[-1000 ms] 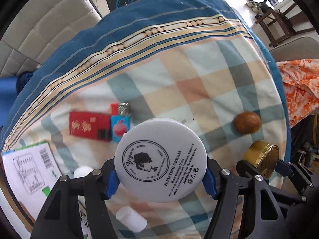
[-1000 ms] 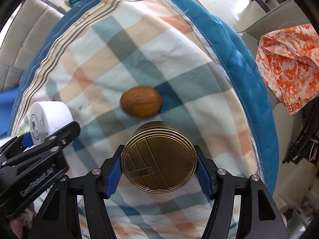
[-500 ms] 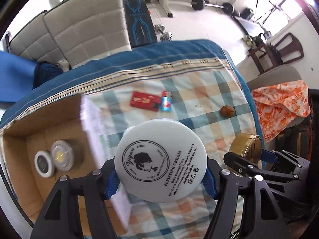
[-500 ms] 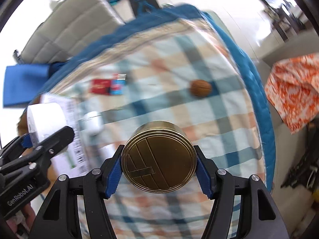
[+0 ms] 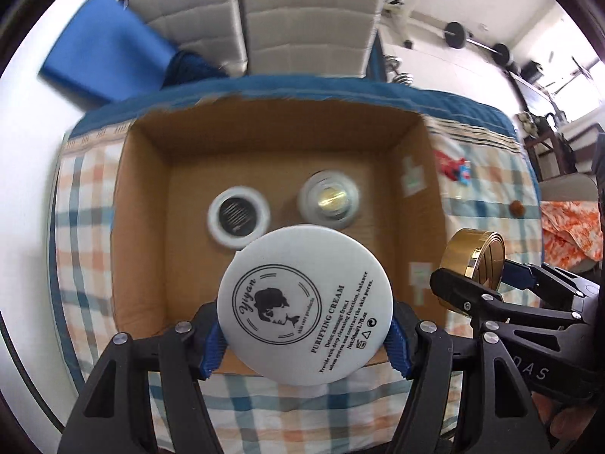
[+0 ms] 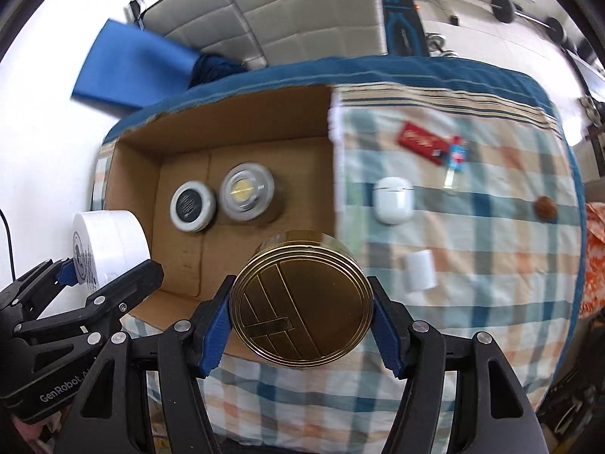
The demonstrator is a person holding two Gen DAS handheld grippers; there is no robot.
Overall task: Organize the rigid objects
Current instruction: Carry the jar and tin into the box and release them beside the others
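A checked cloth (image 6: 472, 227) with a blue border is covering the surface, while pale padded chairs (image 5: 302, 19) are standing just behind it. Barbells (image 5: 476, 41) are lying on the white floor (image 5: 453, 72) beyond. Daylight is flooding in from windows (image 5: 582, 75) at right, and an orange patterned fabric (image 5: 571, 227) is lying beside the surface.

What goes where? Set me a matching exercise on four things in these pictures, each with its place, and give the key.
Things:
1. white cream jar
2. gold tin
3. black-lidded jar
4. white earbud case

Places:
A. lying on the checked cloth
B. in the left gripper
C. inside the cardboard box
D. in the right gripper

Pairs: 1-B, 2-D, 3-C, 4-A
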